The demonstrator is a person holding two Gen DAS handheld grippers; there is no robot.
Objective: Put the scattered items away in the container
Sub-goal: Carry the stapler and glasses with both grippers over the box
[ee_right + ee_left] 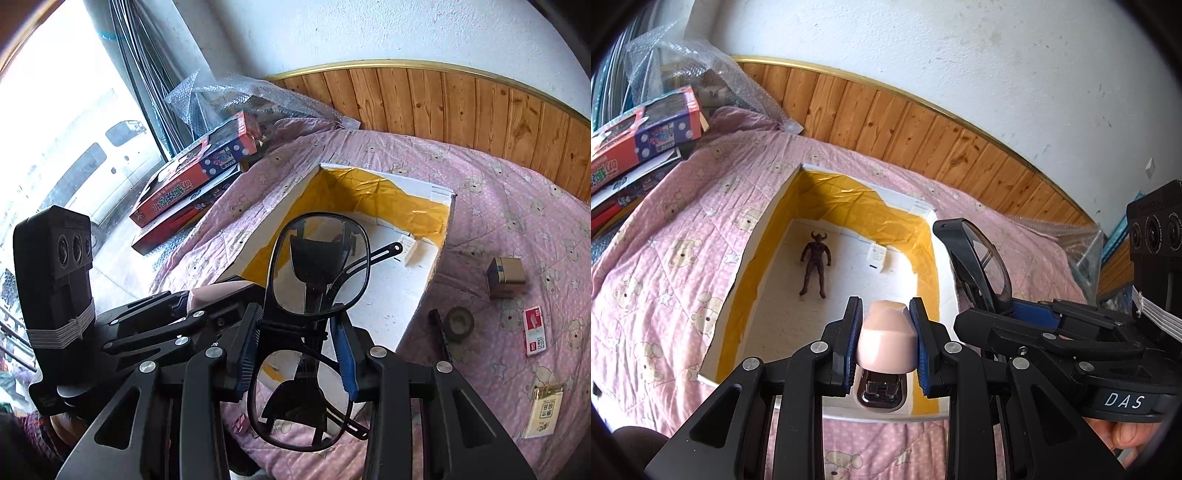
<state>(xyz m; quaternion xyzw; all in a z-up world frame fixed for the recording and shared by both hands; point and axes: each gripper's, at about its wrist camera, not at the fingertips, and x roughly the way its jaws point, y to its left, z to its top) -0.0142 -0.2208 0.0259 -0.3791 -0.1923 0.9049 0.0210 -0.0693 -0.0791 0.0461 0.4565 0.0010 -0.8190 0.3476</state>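
Observation:
A white box (759, 236) with yellow tape inside lies on the pink bedspread; it also shows in the right wrist view (428, 288). Inside it lie a dark horned figure (814, 264) and a small white box (877, 257). My left gripper (885, 314) is shut on a pink stapler (886, 338), held over the box's near edge. My right gripper (297, 325) is shut on black-framed glasses (314, 266), held above the box's near right corner; the glasses also show in the left wrist view (982, 266).
On the bedspread right of the box lie a small cardboard cube (506, 277), a tape roll (459, 320), a red-and-white staple pack (533, 330), a yellowish packet (545, 410) and a black strip (441, 332). Stacked game boxes (195, 173) and bubble wrap (236, 92) sit far left by the wooden headboard (480, 107).

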